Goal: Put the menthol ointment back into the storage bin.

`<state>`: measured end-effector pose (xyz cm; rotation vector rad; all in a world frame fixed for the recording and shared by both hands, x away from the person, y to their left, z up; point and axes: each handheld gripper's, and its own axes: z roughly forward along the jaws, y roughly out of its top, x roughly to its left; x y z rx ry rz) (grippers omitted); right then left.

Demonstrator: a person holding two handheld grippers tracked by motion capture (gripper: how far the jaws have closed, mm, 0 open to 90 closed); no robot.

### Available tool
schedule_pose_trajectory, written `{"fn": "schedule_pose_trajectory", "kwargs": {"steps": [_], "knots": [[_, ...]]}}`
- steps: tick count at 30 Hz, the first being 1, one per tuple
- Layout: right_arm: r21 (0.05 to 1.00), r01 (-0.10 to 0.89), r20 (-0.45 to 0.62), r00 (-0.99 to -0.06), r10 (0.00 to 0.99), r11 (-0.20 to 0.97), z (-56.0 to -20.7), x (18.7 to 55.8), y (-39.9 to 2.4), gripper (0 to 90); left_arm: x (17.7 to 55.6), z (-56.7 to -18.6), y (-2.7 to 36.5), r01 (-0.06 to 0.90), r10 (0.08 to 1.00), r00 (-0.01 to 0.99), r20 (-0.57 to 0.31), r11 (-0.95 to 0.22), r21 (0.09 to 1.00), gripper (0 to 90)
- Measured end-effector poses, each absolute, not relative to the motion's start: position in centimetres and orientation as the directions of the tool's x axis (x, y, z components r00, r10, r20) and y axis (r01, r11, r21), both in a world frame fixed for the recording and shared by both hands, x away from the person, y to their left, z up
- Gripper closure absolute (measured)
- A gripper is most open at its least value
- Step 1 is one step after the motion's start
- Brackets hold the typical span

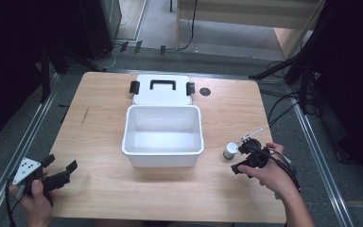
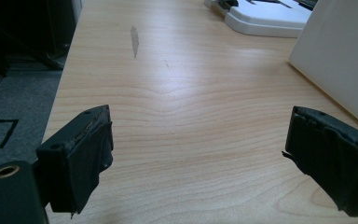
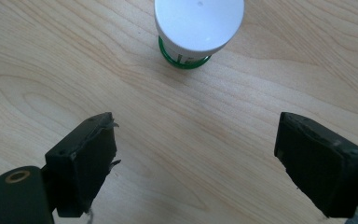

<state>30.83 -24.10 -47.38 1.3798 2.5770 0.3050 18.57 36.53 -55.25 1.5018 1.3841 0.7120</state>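
— Two grippers, both yours: how do they stand?
— Your left gripper (image 1: pixel 60 171) sits at the near left corner of the wooden table (image 1: pixel 99 123), jaws spread wide over bare wood, gripping nothing. Your right gripper (image 1: pixel 241 158) has its jaws equally wide, empty.
— And the bottle?
— You have a small white-capped bottle (image 3: pixel 196 28) with a green base upright just ahead of your right jaws, apart from them. It stands right of the open white box (image 1: pixel 163 136), whose lid (image 1: pixel 162 90) lies just behind it
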Motion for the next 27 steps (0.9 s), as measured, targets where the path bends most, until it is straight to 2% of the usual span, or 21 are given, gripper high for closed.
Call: {"fn": "schedule_pose_trajectory", "kwargs": {"steps": [8,13,17,23,27], "knots": [[0.186,0.825,-0.066,-0.532,0.844,0.534,-46.4,32.9,-22.5,14.5,18.6,-55.3,36.6,0.416,0.964,0.194,-0.18,0.085,0.905,8.2],[0.157,0.828,-0.071,-0.535,0.842,0.539,-46.5,34.0,-21.1,25.2,18.6,-55.3,36.7,0.421,0.964,0.194,-0.181,0.085,0.903,8.2],[0.119,0.845,-0.07,-0.517,0.853,0.521,-46.8,34.7,-20.1,27.1,18.6,-55.3,36.6,0.422,0.964,0.195,-0.182,0.085,0.903,8.2],[0.114,0.856,-0.1,-0.495,0.863,0.504,-47.3,36.0,-19.3,29.2,18.6,-55.3,36.7,0.416,0.963,0.194,-0.186,0.091,0.905,8.2],[0.102,0.864,-0.097,-0.485,0.869,0.493,-47.6,36.8,-19.3,34.3,18.6,-55.3,36.7,0.417,0.963,0.195,-0.186,0.09,0.905,8.2]]}}
